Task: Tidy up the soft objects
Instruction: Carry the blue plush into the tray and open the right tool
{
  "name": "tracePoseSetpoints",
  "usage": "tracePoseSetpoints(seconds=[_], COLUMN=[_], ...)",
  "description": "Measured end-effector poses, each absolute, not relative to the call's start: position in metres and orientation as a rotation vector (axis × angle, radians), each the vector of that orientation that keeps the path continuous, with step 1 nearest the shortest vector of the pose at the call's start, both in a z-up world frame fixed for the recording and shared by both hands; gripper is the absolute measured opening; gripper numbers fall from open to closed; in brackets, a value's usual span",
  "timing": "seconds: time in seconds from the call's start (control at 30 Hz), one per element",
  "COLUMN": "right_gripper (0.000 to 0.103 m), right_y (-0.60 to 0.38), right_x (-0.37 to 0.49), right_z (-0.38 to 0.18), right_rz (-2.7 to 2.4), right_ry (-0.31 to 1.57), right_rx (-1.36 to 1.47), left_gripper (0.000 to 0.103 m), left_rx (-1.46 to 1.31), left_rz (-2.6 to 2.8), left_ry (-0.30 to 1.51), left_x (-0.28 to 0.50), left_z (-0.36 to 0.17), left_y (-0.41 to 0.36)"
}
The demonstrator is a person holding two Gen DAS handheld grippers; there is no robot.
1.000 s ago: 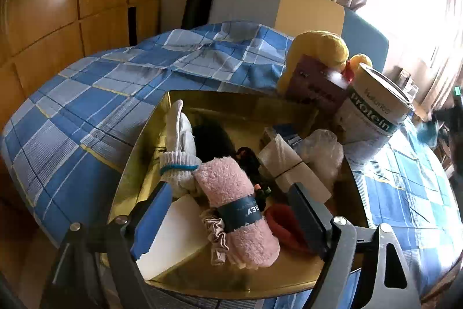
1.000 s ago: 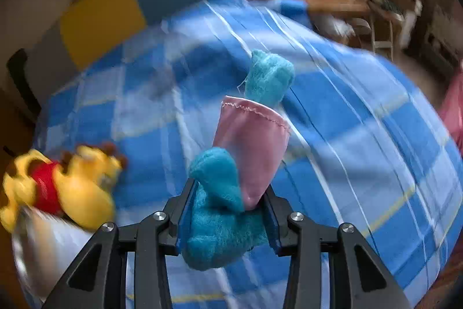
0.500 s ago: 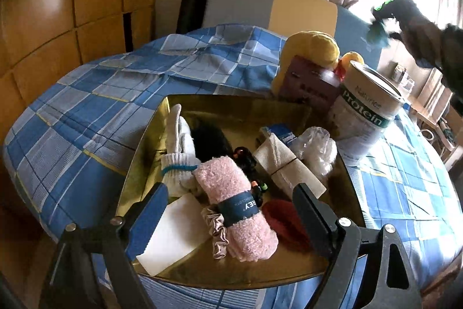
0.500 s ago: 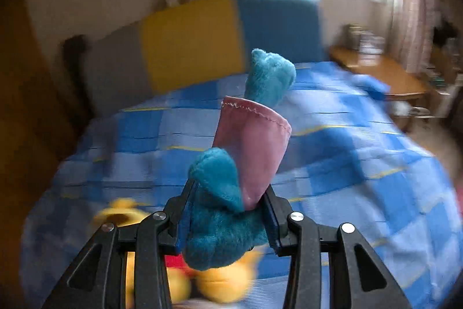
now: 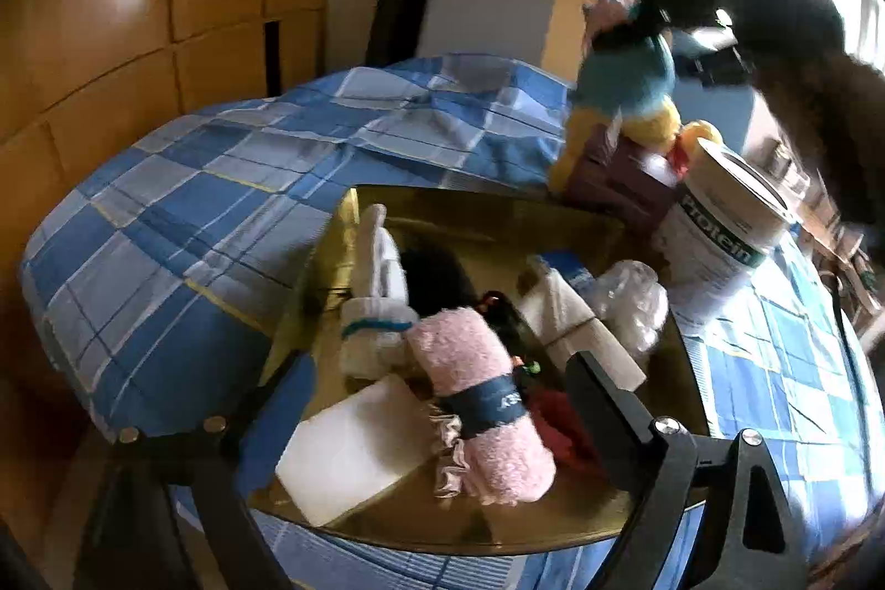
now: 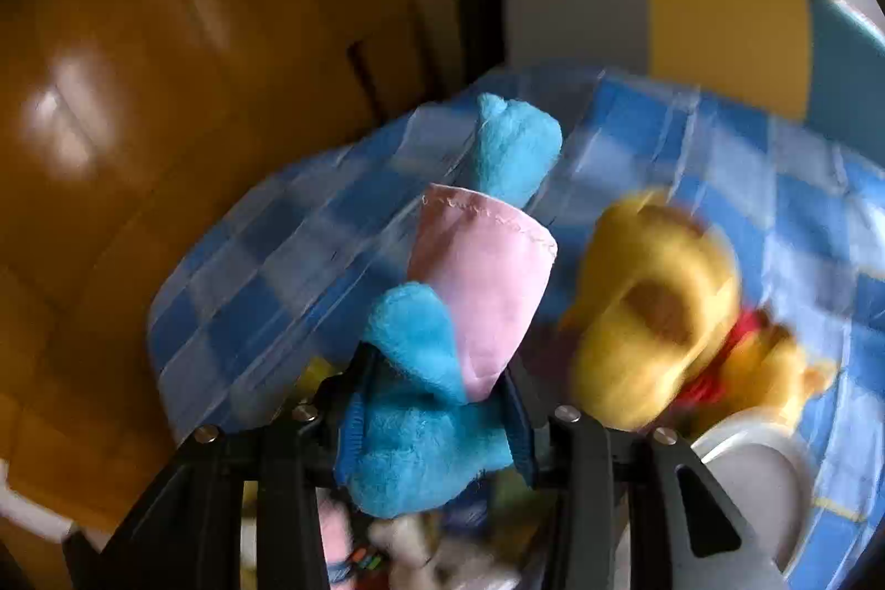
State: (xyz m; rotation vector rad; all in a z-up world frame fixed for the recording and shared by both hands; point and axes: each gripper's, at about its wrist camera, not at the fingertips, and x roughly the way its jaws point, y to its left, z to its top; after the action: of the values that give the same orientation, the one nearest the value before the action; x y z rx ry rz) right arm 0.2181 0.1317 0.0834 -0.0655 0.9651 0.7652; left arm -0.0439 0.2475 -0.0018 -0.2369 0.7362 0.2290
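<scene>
My right gripper [image 6: 434, 416] is shut on a blue plush toy with a pink cloth part [image 6: 437, 358]. In the left wrist view that gripper [image 5: 636, 29] holds the toy [image 5: 630, 76] in the air above the yellow bear plush [image 5: 658, 128]. My left gripper [image 5: 437, 385] is open and empty, low over the near edge of the gold tray [image 5: 498, 214]. The tray holds a rolled pink towel [image 5: 481, 402], white socks [image 5: 376, 291], a white pad [image 5: 348, 446], a scrunchie, a red cloth and small packets.
A white protein tub [image 5: 719, 236] and a maroon box [image 5: 614, 181] stand behind the tray on the blue checked bedspread [image 5: 193, 214]. The yellow bear [image 6: 664, 313] lies just right of the held toy. A wooden wardrobe [image 5: 110, 9] stands on the left.
My right gripper has swung left with the blue toy, from over the open bed to above the yellow bear and tray. My left gripper has pulled back slightly.
</scene>
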Motion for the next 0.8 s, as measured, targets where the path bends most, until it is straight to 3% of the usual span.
tracePoseSetpoints(seconds=[0.5,0.8], right_gripper=[0.042,0.042], right_y=[0.131,0.119], right_x=[0.105,0.109], right_z=[-0.035,-0.051], right_rz=[0.865,0.738], right_ry=[1.287,1.267], right_rx=[-0.008,-0.058], left_gripper=[0.102,0.103], left_rx=[-0.259,-0.24], left_rz=[0.31,0.314], left_ry=[0.698,0.709], left_x=[-0.065,-0.066], left_z=[0.005,0.005], left_y=[0.258,0.25])
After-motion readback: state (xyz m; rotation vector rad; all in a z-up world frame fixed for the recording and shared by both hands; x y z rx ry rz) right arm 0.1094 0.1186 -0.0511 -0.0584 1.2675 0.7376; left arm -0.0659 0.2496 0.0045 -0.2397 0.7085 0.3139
